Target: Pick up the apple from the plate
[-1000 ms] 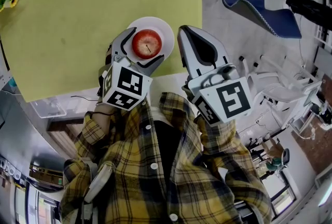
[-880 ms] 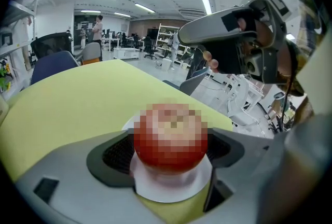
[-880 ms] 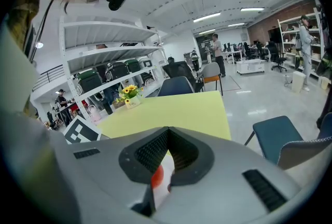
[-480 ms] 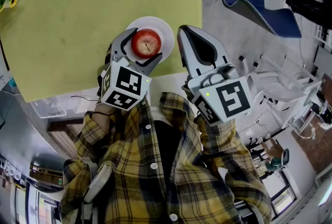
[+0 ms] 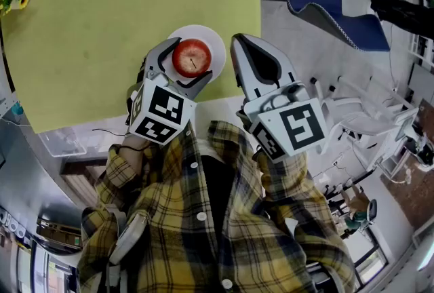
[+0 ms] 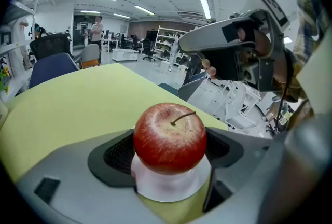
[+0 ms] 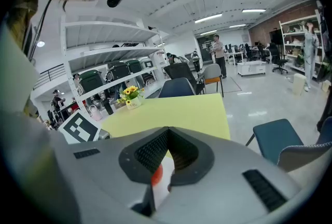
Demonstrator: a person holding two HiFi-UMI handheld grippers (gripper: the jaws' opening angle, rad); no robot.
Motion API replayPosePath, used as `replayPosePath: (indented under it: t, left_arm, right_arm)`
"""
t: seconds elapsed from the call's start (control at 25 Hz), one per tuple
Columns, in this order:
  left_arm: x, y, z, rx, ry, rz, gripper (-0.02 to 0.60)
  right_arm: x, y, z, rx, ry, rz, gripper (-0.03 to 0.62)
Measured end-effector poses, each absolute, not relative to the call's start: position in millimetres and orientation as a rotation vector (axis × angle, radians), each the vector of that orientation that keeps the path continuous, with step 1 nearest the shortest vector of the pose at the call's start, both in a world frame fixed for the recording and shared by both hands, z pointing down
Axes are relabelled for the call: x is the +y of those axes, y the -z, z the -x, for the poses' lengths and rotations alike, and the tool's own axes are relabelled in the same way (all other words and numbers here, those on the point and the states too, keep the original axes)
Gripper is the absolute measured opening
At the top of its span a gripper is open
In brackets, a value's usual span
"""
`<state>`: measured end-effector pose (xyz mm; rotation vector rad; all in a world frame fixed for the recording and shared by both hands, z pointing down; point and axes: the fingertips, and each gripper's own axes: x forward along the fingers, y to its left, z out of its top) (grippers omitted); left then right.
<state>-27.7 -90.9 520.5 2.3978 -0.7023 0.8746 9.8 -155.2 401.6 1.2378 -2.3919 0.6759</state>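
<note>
Two grippers show in the head view, held over the near edge of a yellow-green table (image 5: 102,13) by a person in a plaid shirt (image 5: 224,217). A red apple (image 5: 192,57) sits on a small white plate (image 5: 218,46) at that edge. The left gripper (image 5: 188,62) reaches around the apple, one jaw on each side of it. The right gripper (image 5: 239,42) hangs just beside the plate, off the table edge, with its jaws together.

Seen from the left gripper view, the apple fills the gap between the jaws, stem up, and its base rests on the plate. The jaws stand an apple's width apart, and the dark ribbed pads (image 6: 116,153) seem to press on both sides of the fruit.

Looking along the right gripper view, the two jaws meet and hold nothing. A sliver of red apple and white plate shows through the slit beneath them.

The step in hand looks like the grasp itself: the hold seems made, but the apple is not yet off the plate. The next move calls for a firm, even squeeze and a straight lift, so the round fruit does not roll out and the plate stays put.
</note>
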Motion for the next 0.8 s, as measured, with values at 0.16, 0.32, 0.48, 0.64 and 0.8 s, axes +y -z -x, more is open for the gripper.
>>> replayPosePath:
  t: [0.16,0.32,0.48,0.64,0.8]
  left_arm:
    - [-97.5,-508.6,31.7,-0.719,-0.863,-2.410,0.413]
    - [-102.0,-487.1,28.8,-0.747,-0.839,-2.428,0.413]
    - [-95.3,-460.2,27.9,-0.757,-0.814,-2.436,0.413]
    - [-103.1,-451.4,41.1,-0.780,-0.811,-2.447,0.413]
    - [-107.8,-425.9,40.4,-0.810,-0.800,-2.466,0.413]
  right_arm:
    - [-156.7,-390.2,-4.5,-2.412,-0.648,-1.221,-0.003]
    - [-154.0,-370.0,-5.5,-2.445,-0.609,-1.211,-0.003]
    - [-142.2,-350.0,-5.7,-2.454,-0.598,-1.203,-0.003]
    - [-147.1,-347.4,6.3,-2.474,-0.588,-1.191,-0.003]
    - [-150.3,-330.4,3.9,-2.515,-0.559,-1.185,-0.003]
